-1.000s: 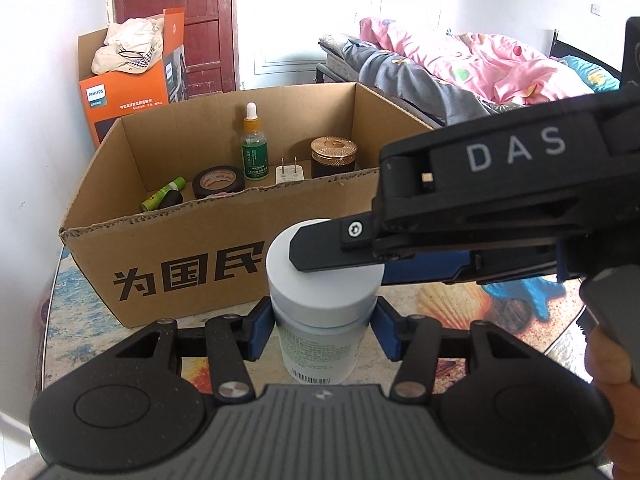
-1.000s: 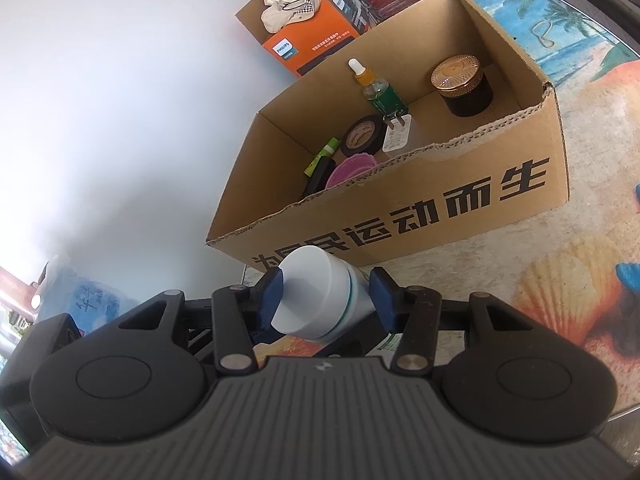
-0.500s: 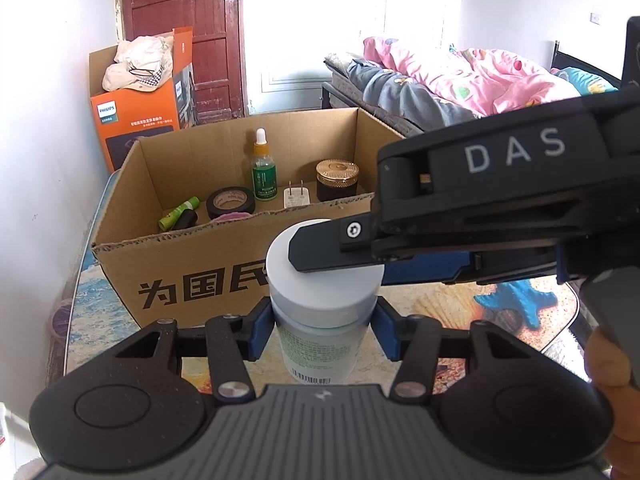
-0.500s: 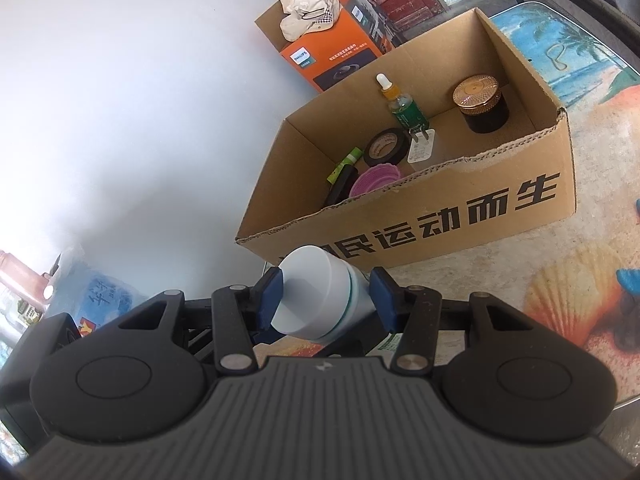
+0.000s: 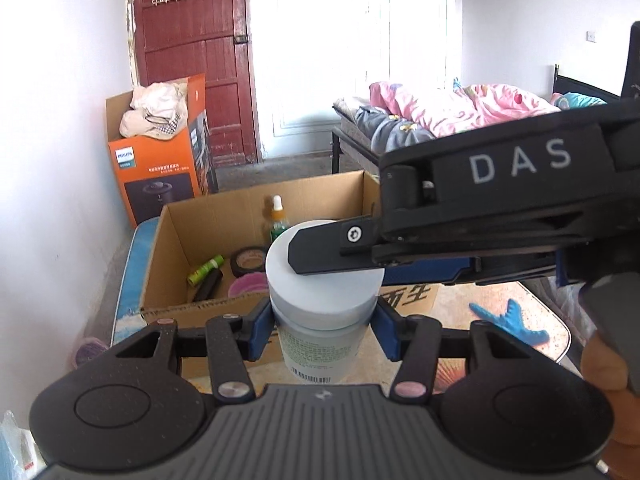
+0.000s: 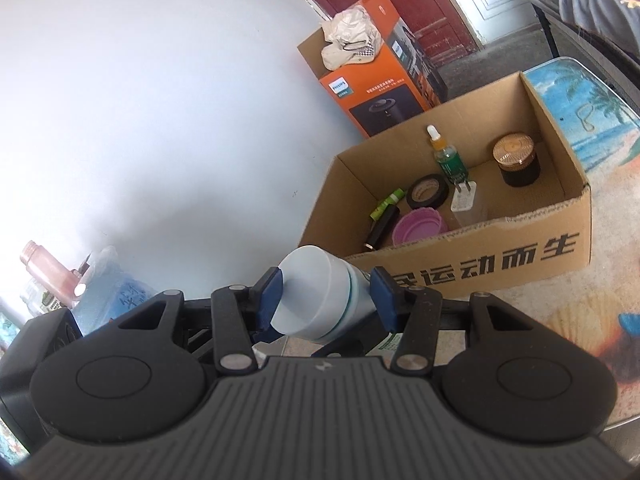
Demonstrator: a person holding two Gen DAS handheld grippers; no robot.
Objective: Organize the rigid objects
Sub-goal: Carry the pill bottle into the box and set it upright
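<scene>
Seen from the left wrist: white jar (image 5: 324, 280) upright, clamped at its body by left gripper (image 5: 323, 330), right gripper (image 5: 340, 256) reaching in from the right and blocking the right half of cardboard box (image 5: 168, 240). Seen from the right wrist: closed on the same jar's cap, jar tilted, box whole beyond on the right. Inside, left to right: green tube (image 6: 386, 203), pink lid (image 6: 418, 226), tape roll (image 6: 427, 191), dropper bottle (image 6: 446, 156), white charger (image 6: 464, 198), dark candle jar (image 6: 517, 159). Far left, orange Philips box (image 6: 372, 92) against the wall.
</scene>
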